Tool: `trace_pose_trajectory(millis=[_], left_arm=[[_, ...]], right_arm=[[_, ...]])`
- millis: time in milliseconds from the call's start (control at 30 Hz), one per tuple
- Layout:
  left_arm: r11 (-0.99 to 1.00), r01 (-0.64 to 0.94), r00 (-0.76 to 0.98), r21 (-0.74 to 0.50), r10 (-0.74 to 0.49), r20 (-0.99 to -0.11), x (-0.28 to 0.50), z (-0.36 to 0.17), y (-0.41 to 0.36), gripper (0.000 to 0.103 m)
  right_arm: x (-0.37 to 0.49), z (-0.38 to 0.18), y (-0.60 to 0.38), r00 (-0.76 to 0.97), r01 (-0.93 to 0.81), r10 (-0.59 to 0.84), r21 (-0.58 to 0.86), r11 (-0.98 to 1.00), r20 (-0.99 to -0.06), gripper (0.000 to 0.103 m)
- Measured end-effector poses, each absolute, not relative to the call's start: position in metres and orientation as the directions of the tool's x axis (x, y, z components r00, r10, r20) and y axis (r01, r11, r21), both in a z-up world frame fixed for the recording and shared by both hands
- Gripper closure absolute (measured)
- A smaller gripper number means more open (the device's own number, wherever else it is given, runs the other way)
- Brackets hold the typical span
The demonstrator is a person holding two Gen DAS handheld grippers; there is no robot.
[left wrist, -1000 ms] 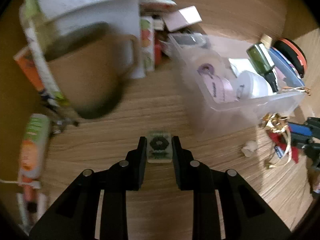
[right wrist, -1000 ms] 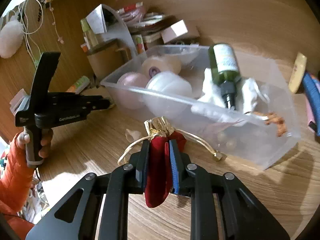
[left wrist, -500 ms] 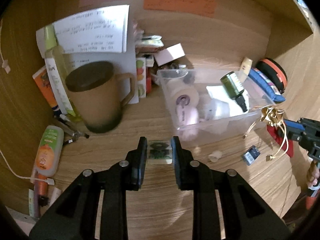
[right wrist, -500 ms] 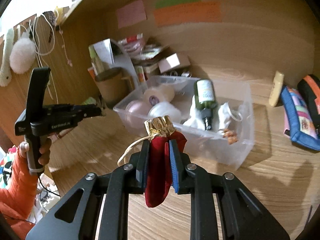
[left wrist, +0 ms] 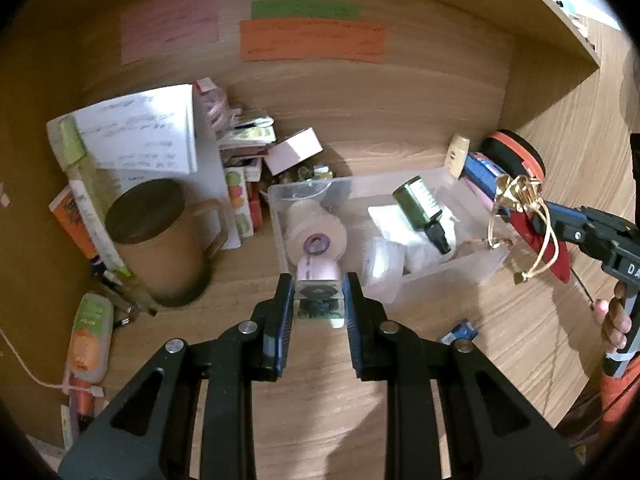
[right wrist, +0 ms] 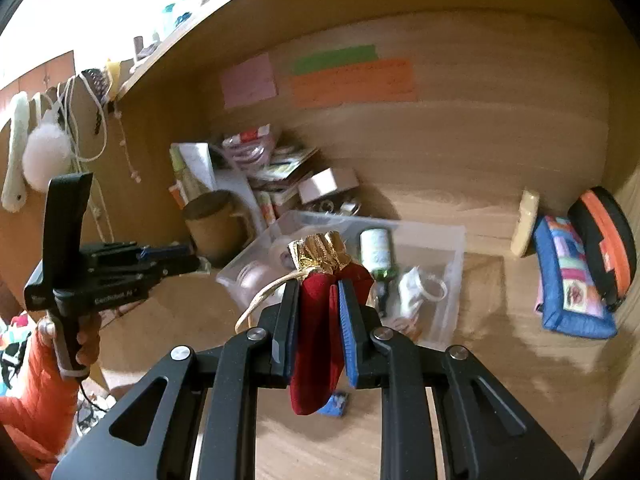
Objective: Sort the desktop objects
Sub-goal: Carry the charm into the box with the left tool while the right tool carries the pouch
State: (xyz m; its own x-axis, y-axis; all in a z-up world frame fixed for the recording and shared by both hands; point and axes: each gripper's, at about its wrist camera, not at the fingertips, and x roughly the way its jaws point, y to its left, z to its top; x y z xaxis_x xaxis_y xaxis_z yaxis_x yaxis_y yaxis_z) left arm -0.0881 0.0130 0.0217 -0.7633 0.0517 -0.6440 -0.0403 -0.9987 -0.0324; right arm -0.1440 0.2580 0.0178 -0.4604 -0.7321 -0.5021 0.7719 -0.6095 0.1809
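Note:
My left gripper (left wrist: 319,304) is shut on a small clear packet with a dark green print (left wrist: 319,307), held above the desk just in front of the clear plastic bin (left wrist: 472,276). The bin holds tape rolls, white items and a green bottle (left wrist: 420,208). My right gripper (right wrist: 319,308) is shut on a red pouch with a gold top and gold cord (right wrist: 316,344), held in the air in front of the bin (right wrist: 452,288). The pouch also shows at the right of the left wrist view (left wrist: 556,256).
A brown mug (left wrist: 160,240), papers, boxes and tubes crowd the back left. A blue pouch (right wrist: 568,280) and an orange-and-black case (right wrist: 604,248) lie at the right. A small blue packet (left wrist: 460,330) lies on the desk. Wooden walls enclose the desk.
Both grippers have risen and pulled back from the desk, each keeping its object. The view now takes in the back wall and its coloured notes.

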Motion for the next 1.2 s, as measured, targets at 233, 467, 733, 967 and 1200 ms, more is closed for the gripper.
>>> trace_pose_trajectory(millis=[233, 467, 733, 967, 1200], left_arm=[[-0.996, -0.076, -0.761, -0.049, 0.09, -0.642, -0.112, 0.029, 0.027, 0.079], [-0.989, -0.122, -0.747, -0.083, 0.146, -0.649, -0.139, 0.027, 0.043, 0.079], [-0.976, -0.187, -0.696, -0.111, 0.211, -0.686, -0.172, 0.005, 0.071, 0.079], [-0.971, -0.215, -0.675, -0.104, 0.224, -0.703, -0.192, -0.006, 0.089, 0.079], [-0.969, -0.223, -0.651, -0.104, 0.227, -0.725, -0.203, -0.023, 0.096, 0.079]], right_arm=[[-0.17, 0.022, 0.26, -0.472, 0.759, -0.737, 0.201, -0.619, -0.484, 0.086], [-0.194, 0.015, 0.254, -0.463, 0.752, -0.738, 0.223, -0.62, -0.49, 0.086], [-0.218, -0.011, 0.247, -0.439, 0.732, -0.723, 0.254, -0.632, -0.534, 0.086], [-0.223, -0.026, 0.245, -0.446, 0.723, -0.691, 0.226, -0.653, -0.569, 0.086], [-0.225, -0.034, 0.242, -0.442, 0.719, -0.672, 0.212, -0.661, -0.594, 0.086]])
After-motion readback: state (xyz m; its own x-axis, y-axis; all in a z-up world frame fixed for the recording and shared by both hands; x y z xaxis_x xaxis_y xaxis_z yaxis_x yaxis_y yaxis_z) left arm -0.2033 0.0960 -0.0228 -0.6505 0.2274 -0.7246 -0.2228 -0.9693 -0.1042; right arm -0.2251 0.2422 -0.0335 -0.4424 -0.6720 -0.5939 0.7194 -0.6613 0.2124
